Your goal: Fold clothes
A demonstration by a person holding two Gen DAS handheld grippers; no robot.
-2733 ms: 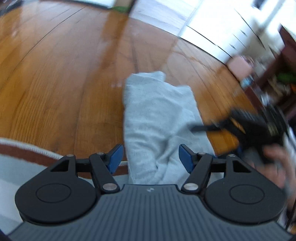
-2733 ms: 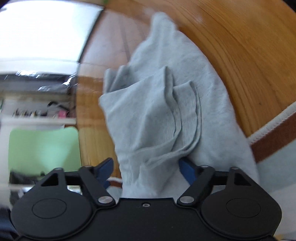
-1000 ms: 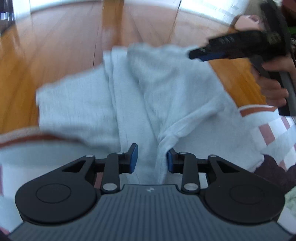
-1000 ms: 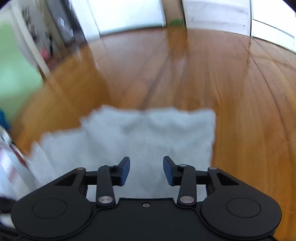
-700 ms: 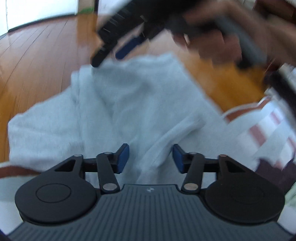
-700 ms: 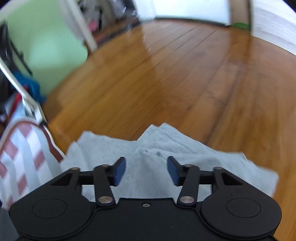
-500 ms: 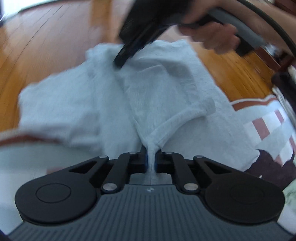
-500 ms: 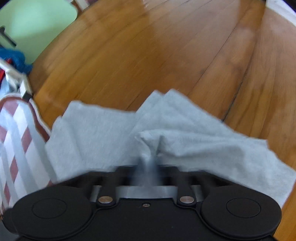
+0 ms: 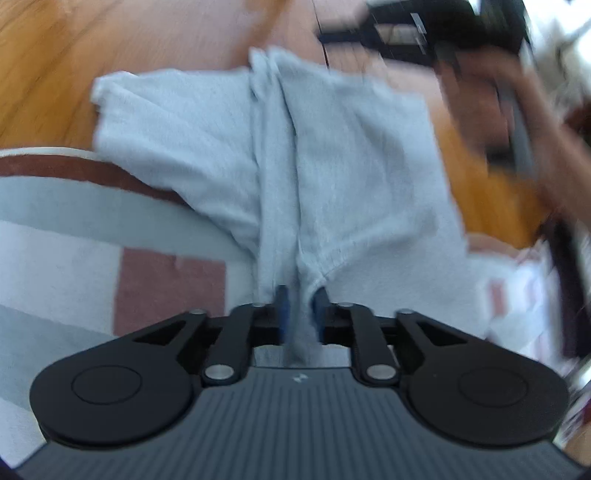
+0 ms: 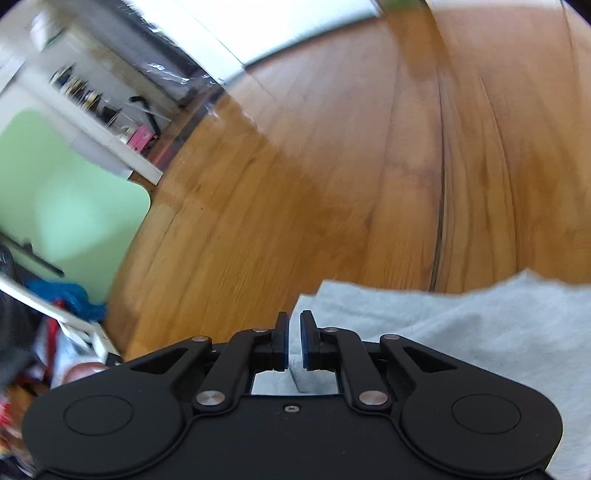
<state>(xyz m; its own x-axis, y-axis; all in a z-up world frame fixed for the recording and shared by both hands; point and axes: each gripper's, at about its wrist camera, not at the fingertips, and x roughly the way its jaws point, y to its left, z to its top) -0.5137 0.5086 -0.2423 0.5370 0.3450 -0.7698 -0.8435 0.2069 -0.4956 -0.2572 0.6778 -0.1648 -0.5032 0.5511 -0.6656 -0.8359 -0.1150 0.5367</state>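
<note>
A light grey garment lies half on the wooden floor and half on a rug. My left gripper is shut on a bunched fold at its near edge. The right gripper shows blurred at the top right of the left wrist view, held in a hand just past the far edge of the garment. In the right wrist view the right gripper has its jaws nearly together with a thin gap and no cloth seen between them. The garment lies just below and to its right.
A rug with grey, white and brown-red blocks lies under the near part of the garment. Wooden floor stretches ahead. A green panel and clutter stand at the left, with shelves behind.
The left gripper stays shut on the fold and has pulled it nearer. The right gripper, shut on cloth half a second ago, now shows no cloth between its jaws and has swung left.
</note>
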